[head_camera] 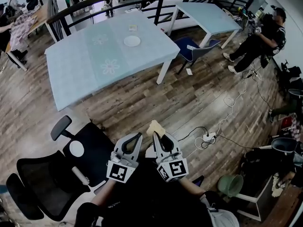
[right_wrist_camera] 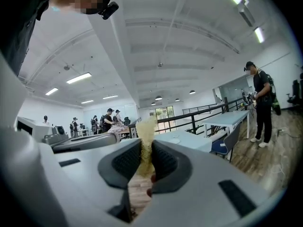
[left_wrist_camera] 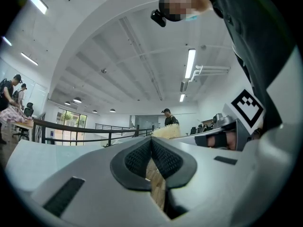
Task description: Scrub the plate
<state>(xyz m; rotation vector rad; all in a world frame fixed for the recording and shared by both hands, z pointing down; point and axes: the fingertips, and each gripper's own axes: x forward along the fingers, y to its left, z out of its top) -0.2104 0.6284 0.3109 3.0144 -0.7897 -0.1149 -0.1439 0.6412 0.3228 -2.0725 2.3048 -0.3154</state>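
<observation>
While plate (head_camera: 132, 41) sits on pale-blue table (head_camera: 80, 74), right gripper (right_wrist_camera: 145, 151) fingers clamp sponge (right_wrist_camera: 147, 126), left gripper (left_wrist_camera: 152, 142) fingers together.

Open wood floor (head_camera: 142, 103) reaches the table (head_camera: 85, 72) ahead; a black office chair (head_camera: 97, 143) stands just beside the left gripper (head_camera: 135, 138).

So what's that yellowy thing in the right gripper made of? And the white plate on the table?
The yellowy thing looks like soft sponge or scrubbing fibre: it is pale, matte and fuzzy-edged, and squashed thin where the right gripper pinches it. The plate looks smooth and white, maybe ceramic or plastic, but it is too far away to tell.
</observation>
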